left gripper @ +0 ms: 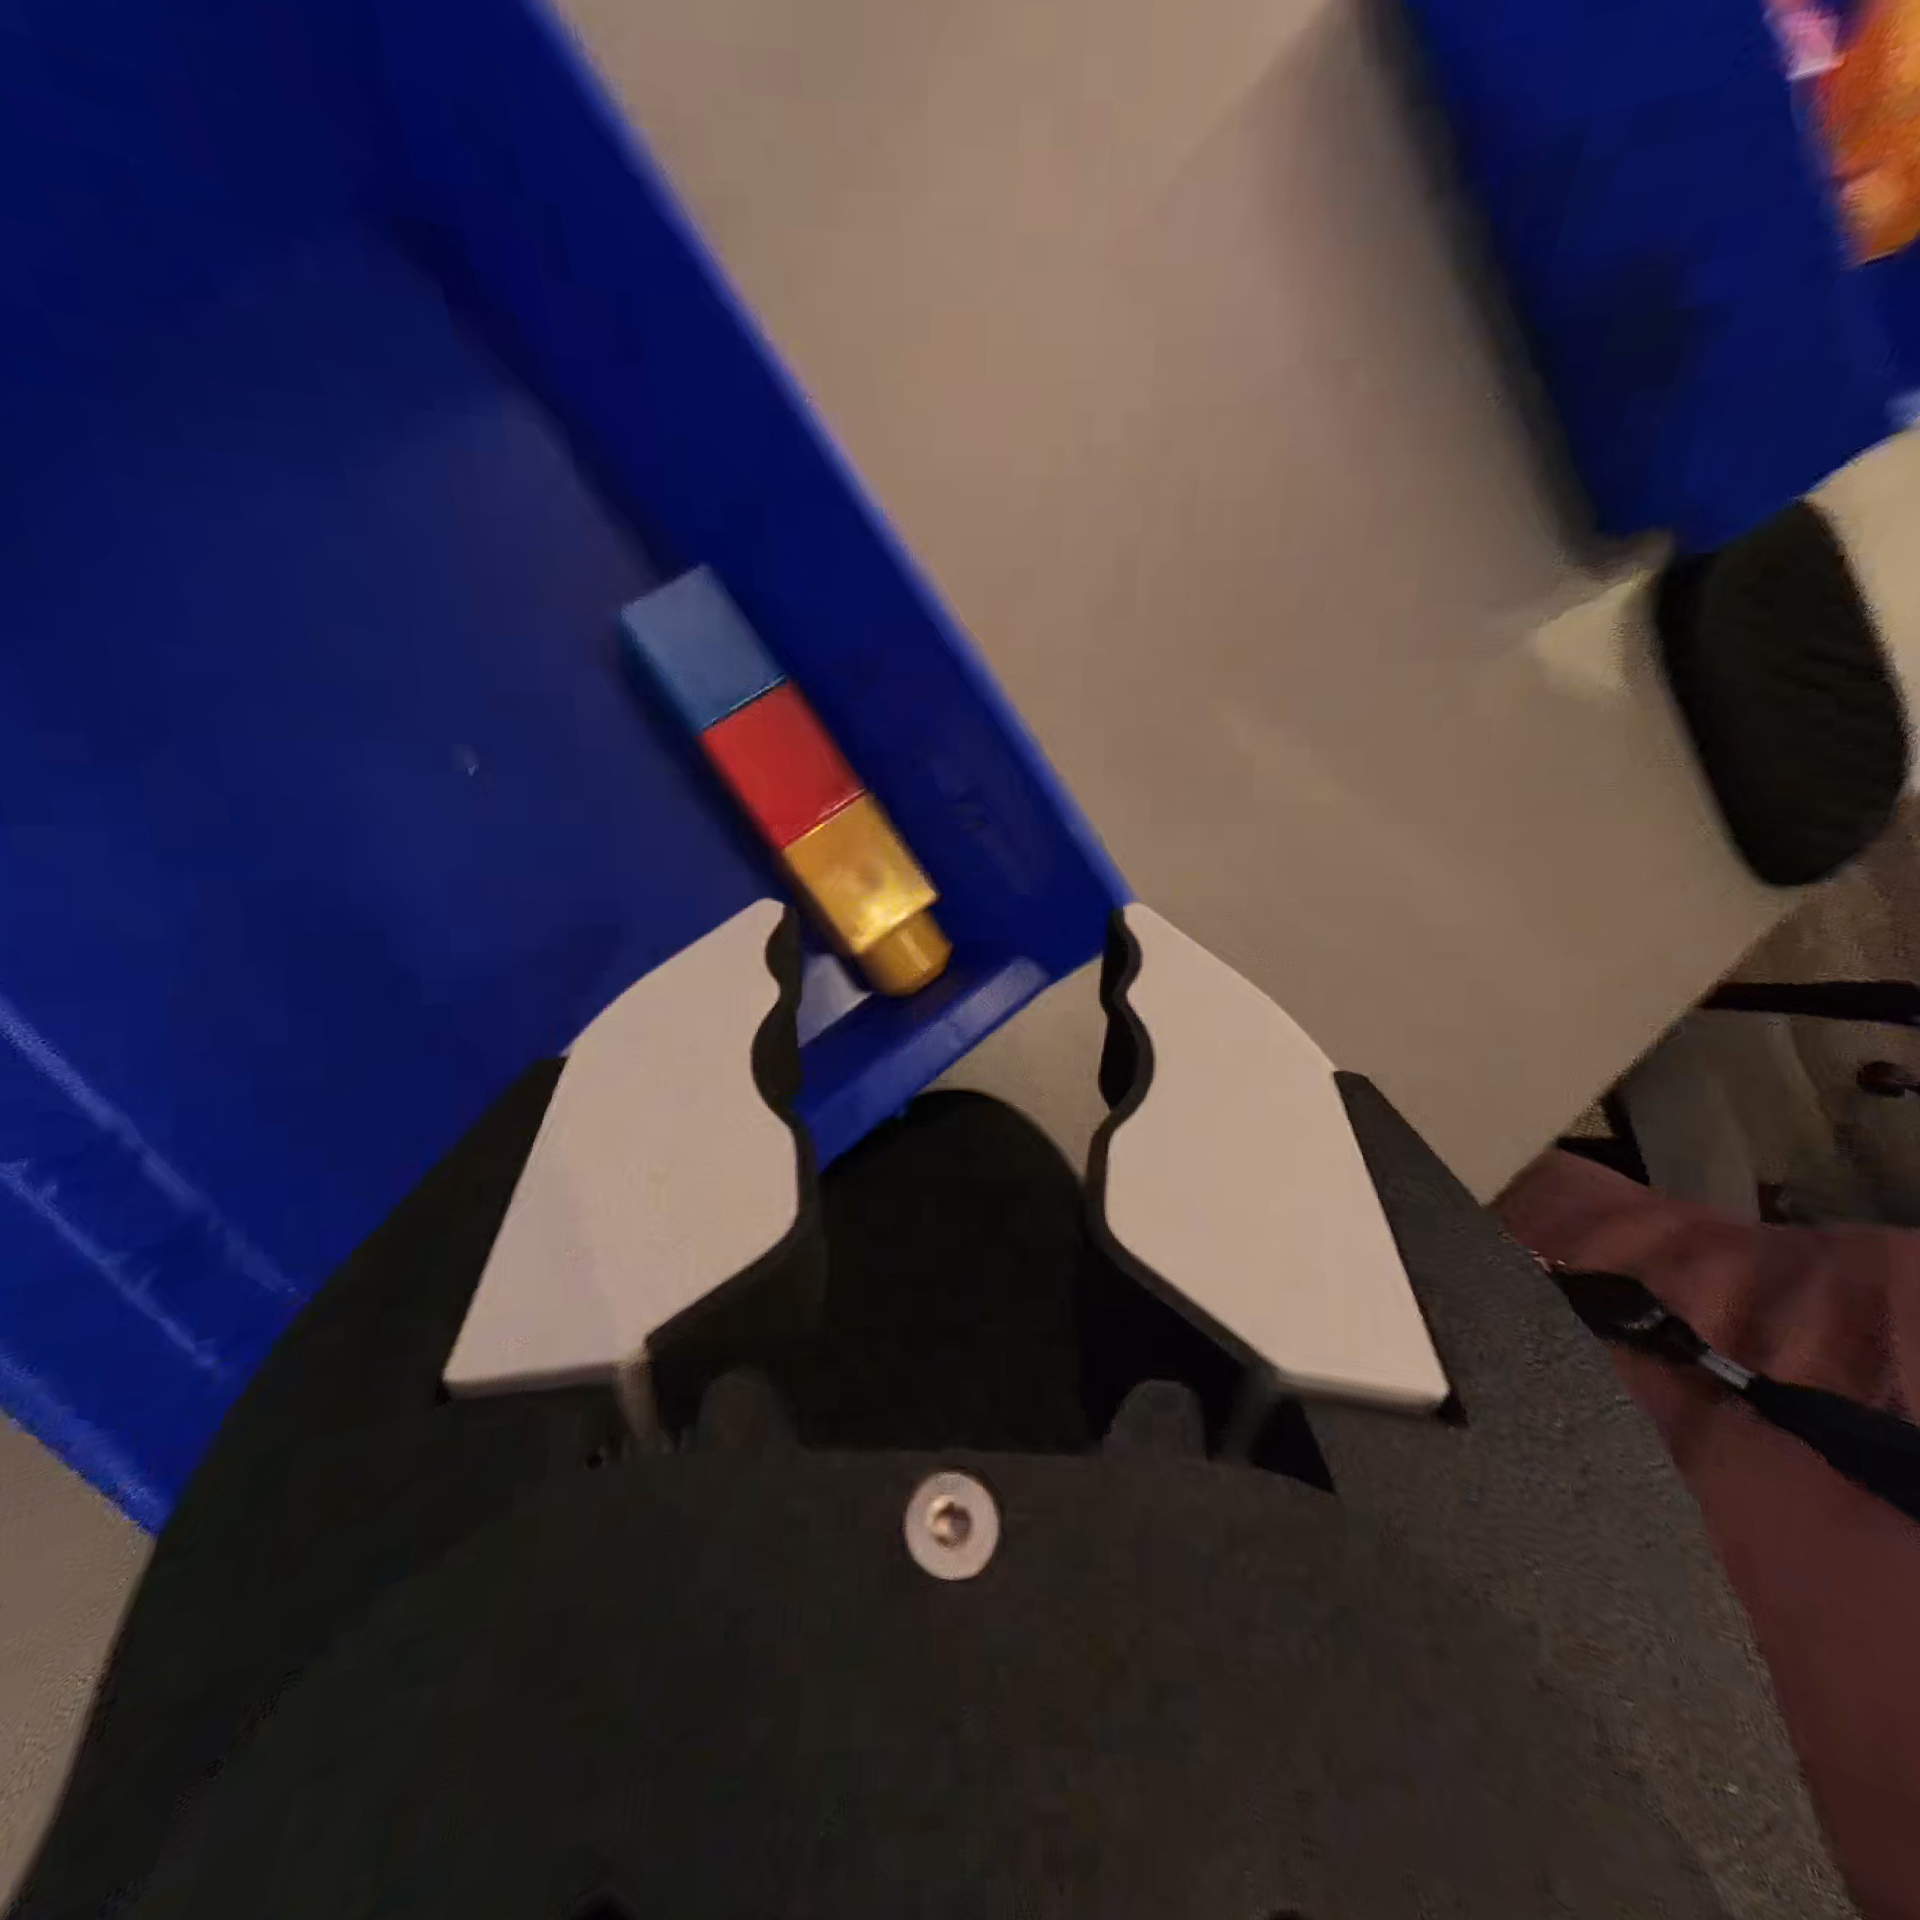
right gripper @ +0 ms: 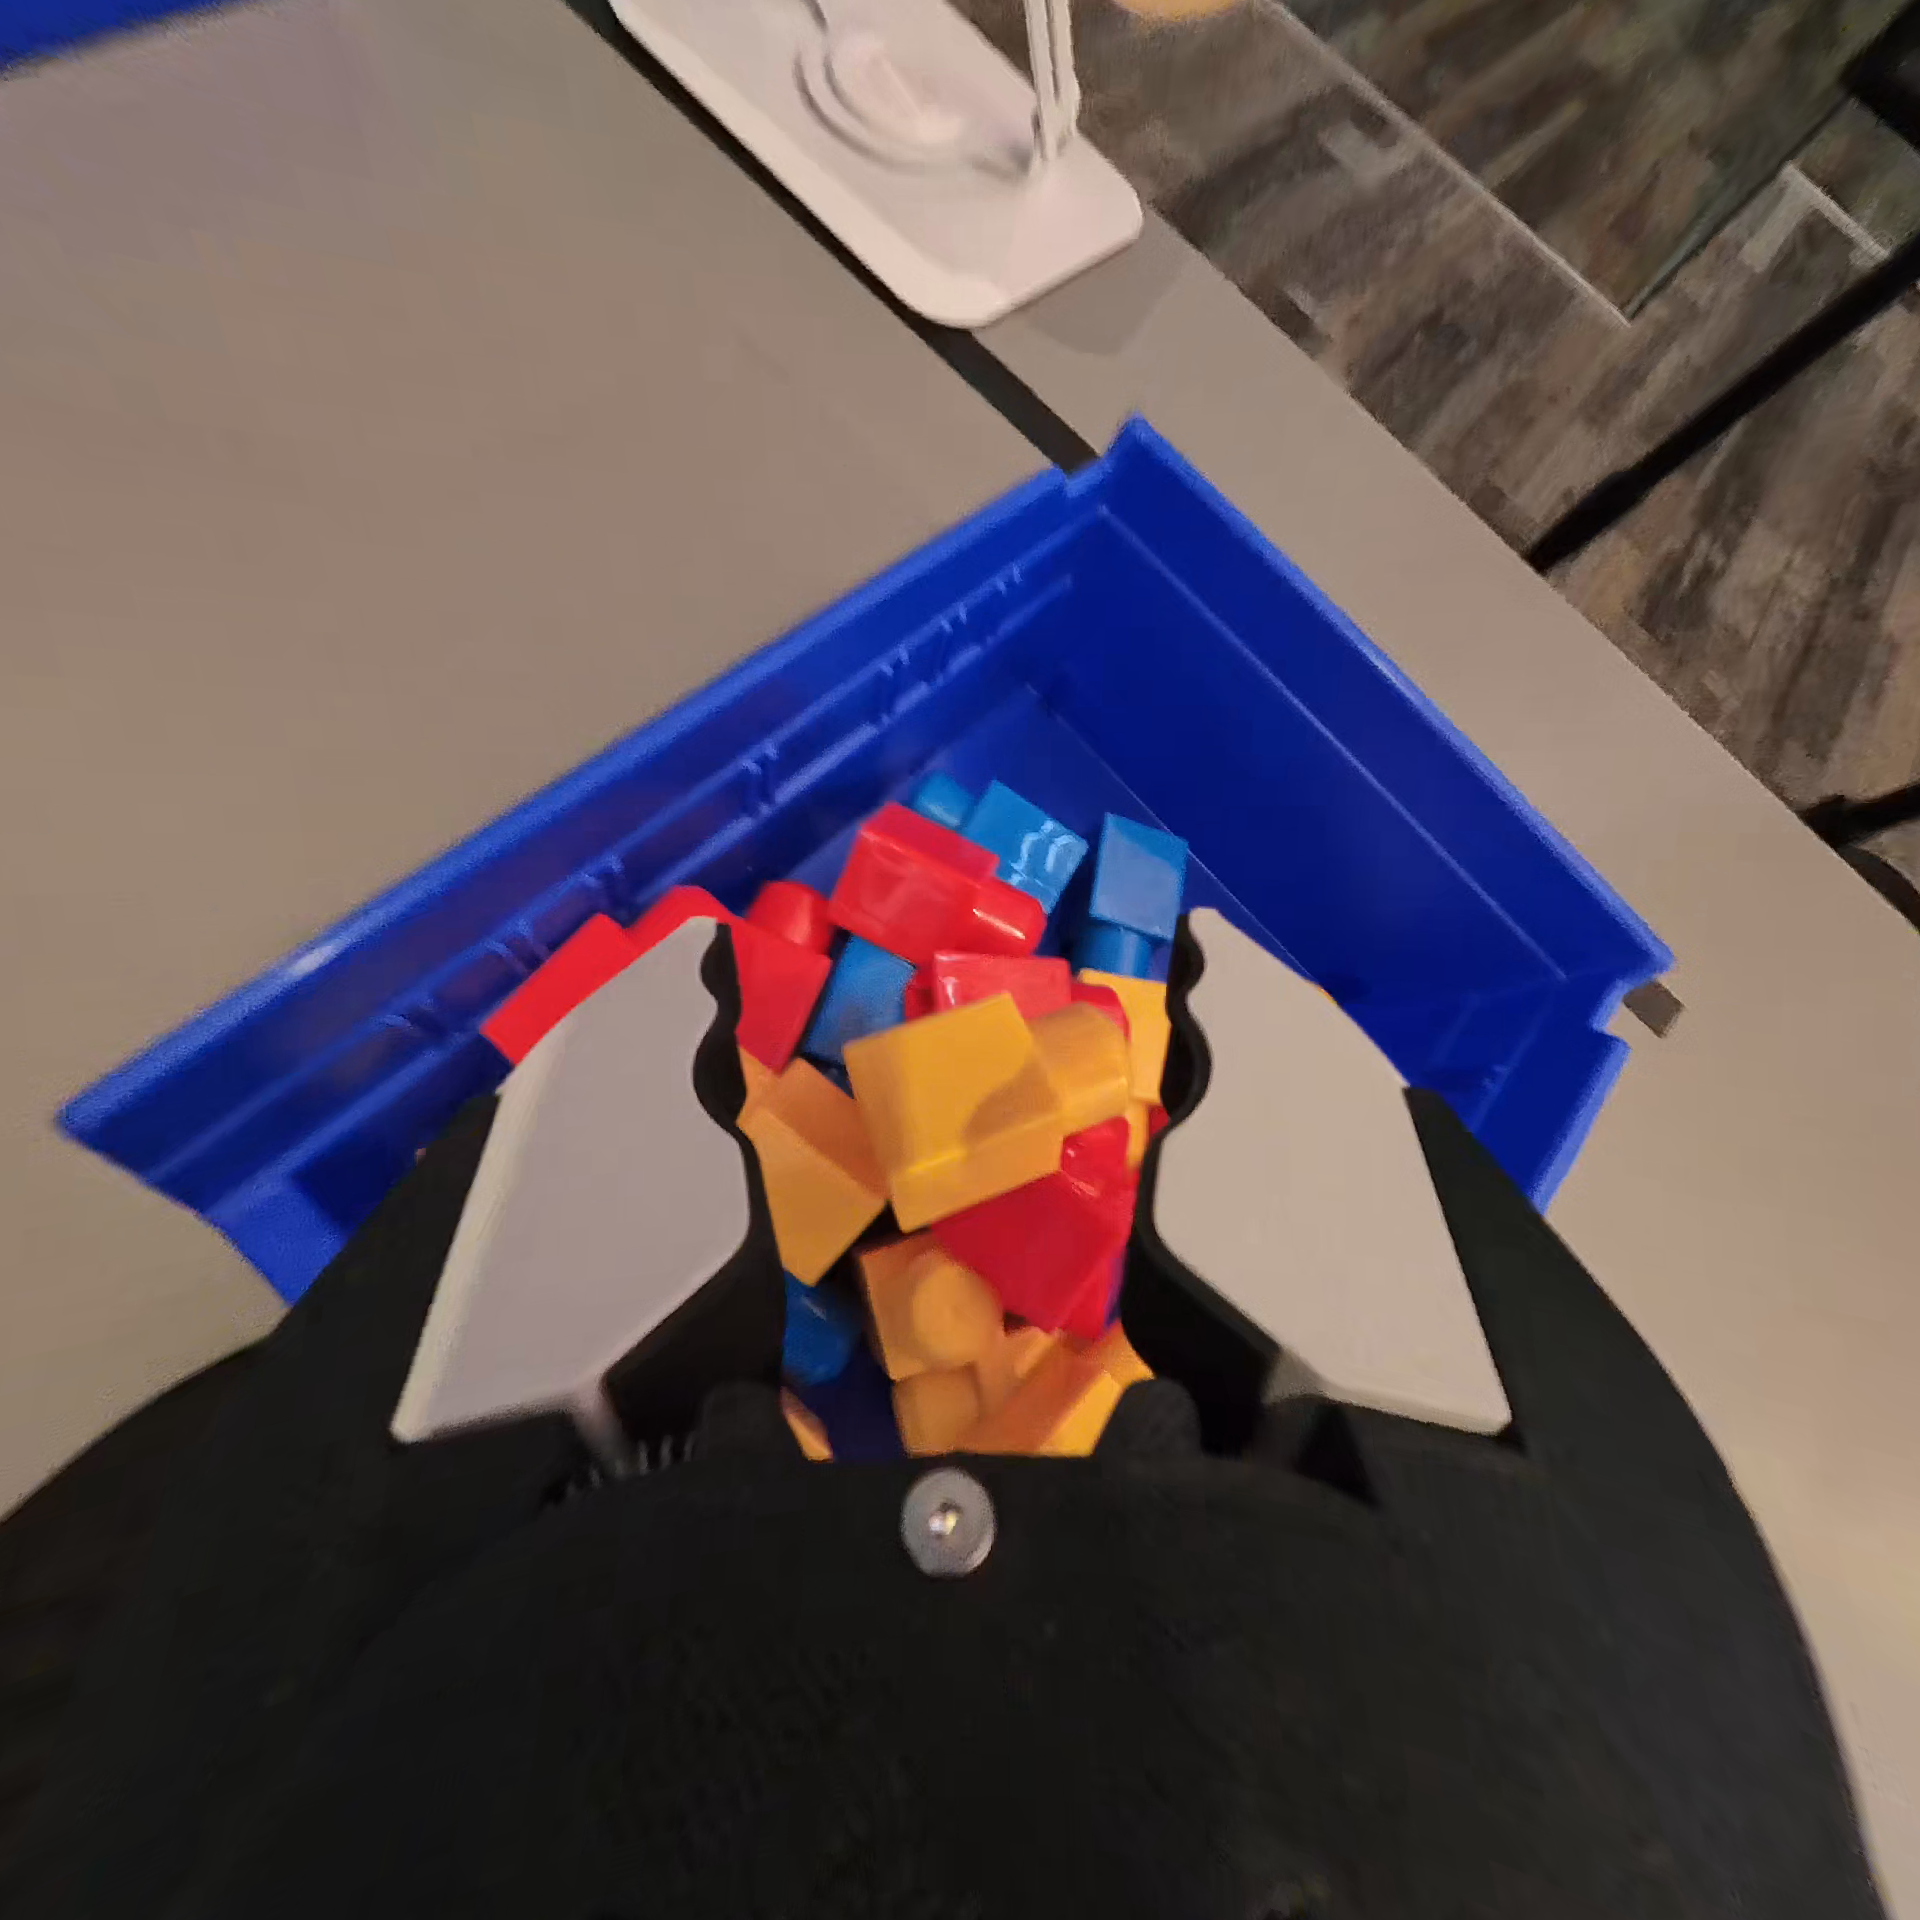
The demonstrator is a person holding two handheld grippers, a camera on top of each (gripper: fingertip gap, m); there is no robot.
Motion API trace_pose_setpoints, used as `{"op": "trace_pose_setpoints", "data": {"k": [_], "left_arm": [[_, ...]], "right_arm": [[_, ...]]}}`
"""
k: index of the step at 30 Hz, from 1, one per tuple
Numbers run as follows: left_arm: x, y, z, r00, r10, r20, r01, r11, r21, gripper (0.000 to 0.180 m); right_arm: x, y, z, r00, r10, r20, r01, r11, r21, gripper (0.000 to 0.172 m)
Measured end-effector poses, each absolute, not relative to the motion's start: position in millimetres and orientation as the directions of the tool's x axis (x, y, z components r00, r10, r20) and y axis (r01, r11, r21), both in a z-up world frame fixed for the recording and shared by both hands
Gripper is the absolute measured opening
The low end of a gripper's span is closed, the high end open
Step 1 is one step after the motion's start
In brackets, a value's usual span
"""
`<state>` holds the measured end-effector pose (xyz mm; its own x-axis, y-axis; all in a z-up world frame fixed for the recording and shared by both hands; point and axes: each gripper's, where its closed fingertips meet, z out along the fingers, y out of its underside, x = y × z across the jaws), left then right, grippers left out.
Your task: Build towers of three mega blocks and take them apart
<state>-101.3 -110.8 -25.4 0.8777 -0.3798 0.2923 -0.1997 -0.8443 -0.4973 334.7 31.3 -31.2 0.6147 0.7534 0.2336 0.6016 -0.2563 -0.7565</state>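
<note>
Left claw (left gripper: 951, 977) is spread and holds nothing, poised over the near corner of a blue bin (left gripper: 312, 520), where a finished tower (left gripper: 784, 779) of blue, red and yellow blocks lies on its side against the right wall. Right claw (right gripper: 951, 987) hangs spread and bare above loose blocks (right gripper: 966, 1081) piled in a second blue bin (right gripper: 1351, 727) on the grey desk (right gripper: 416, 416).

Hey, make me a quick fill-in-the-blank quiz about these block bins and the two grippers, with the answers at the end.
1. The three-block tower lying in the blue plastic bin has a ____ middle block.
2. The tower's stud end, nearest the left gripper, is ____.
3. The right gripper hovers with jaws ____ over the loose blocks.

Answers: red; yellow; open
</note>
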Motion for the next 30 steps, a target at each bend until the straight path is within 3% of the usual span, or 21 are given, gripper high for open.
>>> {"op": "trace_pose_setpoints", "data": {"k": [5,13,30], "left_arm": [[-117,-85,-74,0.939,-0.275,0.209,-0.180,-0.906,-0.382,0.062],[-115,-61,-128,0.969,-0.188,0.161,-0.147,-0.960,-0.238,0.063],[-150,-74,-127,0.966,-0.238,0.105,-0.219,-0.962,-0.164,0.066]], "right_arm": [[318,17,-18,0.595,0.780,0.195,0.559,-0.227,-0.797,0.080],[325,0,-21,0.577,0.786,0.222,0.600,-0.222,-0.769,0.081],[328,-9,-18,0.561,0.798,0.221,0.616,-0.223,-0.756,0.081]]}}
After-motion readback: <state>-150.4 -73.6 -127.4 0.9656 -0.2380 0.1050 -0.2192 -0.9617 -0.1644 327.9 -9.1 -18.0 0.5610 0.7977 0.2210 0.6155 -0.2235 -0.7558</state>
